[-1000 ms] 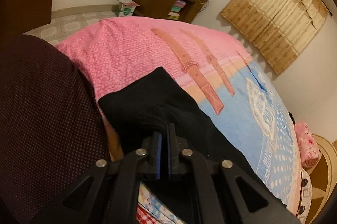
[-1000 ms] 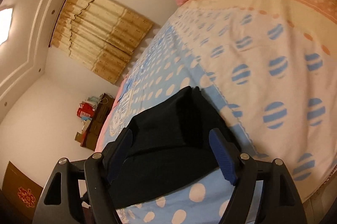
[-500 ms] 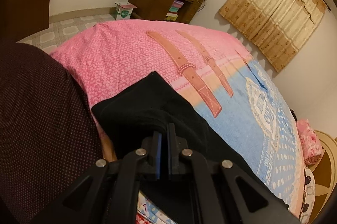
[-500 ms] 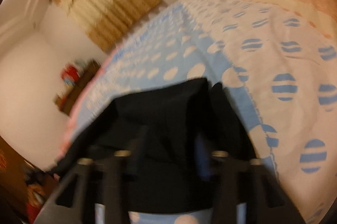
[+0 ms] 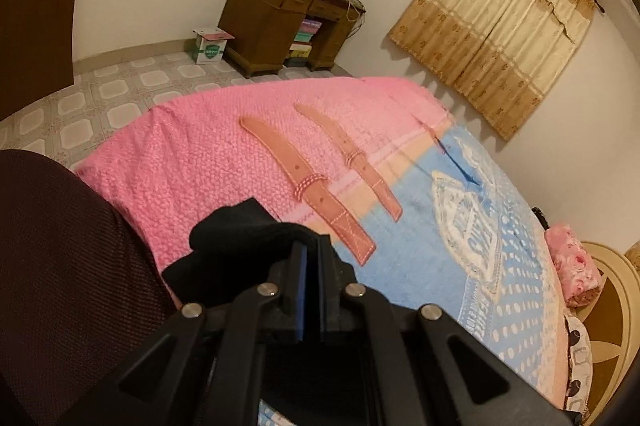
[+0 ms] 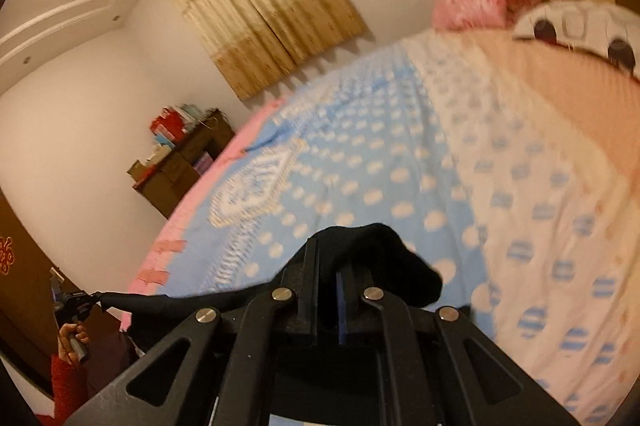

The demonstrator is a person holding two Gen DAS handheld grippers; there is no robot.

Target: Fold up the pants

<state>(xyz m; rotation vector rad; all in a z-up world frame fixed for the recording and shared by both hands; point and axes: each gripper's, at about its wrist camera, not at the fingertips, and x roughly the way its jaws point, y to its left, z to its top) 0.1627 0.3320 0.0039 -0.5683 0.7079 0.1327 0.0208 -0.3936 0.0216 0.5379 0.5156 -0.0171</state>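
Note:
The black pants (image 5: 236,238) hang bunched from my left gripper (image 5: 313,246), whose jaws are shut on the cloth above the pink end of the bed. In the right wrist view my right gripper (image 6: 328,262) is shut on the other end of the black pants (image 6: 384,258), lifted above the blue dotted part of the blanket. The cloth stretches taut to the left gripper (image 6: 74,304), seen small at the far left in a hand. Most of the pants is hidden below the grippers.
The bed carries a pink and blue blanket (image 5: 420,238) with pillows (image 5: 572,278) at its head. A dark-clothed body (image 5: 60,266) fills the left side. A wooden desk (image 5: 280,21) and a box (image 5: 210,45) stand by the far wall, next to curtains (image 5: 500,53).
My right gripper closed on the pants and lifted them off the blanket. My left gripper rose too, still shut, and the cloth under it bunched up.

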